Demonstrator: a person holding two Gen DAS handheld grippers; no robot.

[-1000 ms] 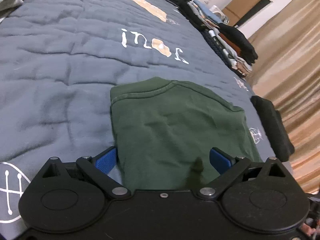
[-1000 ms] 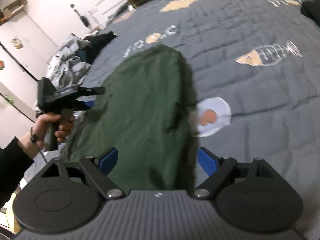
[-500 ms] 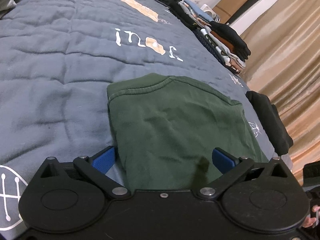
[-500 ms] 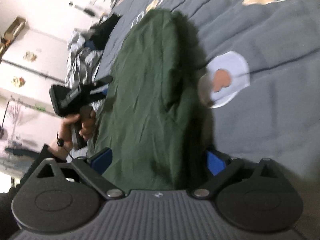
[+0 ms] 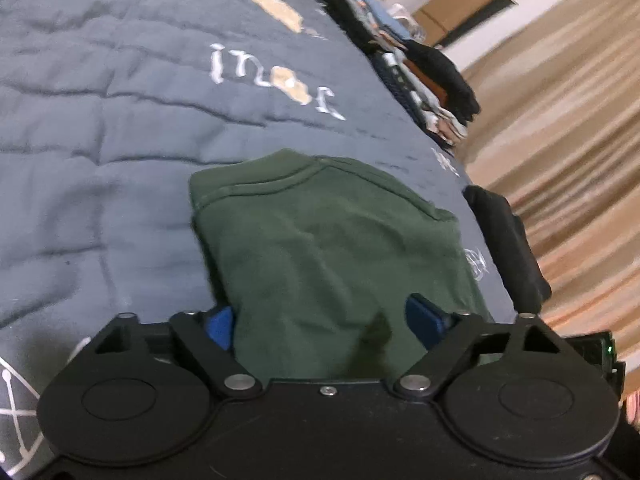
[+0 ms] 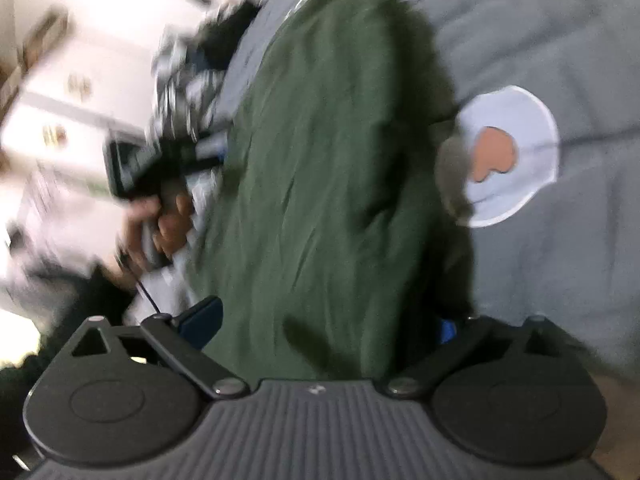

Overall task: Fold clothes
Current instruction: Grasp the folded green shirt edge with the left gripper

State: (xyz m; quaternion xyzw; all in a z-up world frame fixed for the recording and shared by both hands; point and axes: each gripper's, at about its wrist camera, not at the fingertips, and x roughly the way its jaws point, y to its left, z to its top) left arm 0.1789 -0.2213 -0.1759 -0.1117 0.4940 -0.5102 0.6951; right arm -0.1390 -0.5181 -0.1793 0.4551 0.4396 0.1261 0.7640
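Your green sweatshirt (image 5: 332, 248) lies partly folded on the quilted bedspread (image 5: 100, 128); both the left gripper (image 5: 320, 320) and right gripper (image 6: 328, 324) stand spread wide around its near edge, likely mid-fold; next calls for pinching that edge evenly

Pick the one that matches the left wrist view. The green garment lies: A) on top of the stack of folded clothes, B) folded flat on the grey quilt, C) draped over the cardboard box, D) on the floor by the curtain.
B: the green garment lies folded flat on the grey quilt, apart from the stack of folded clothes.
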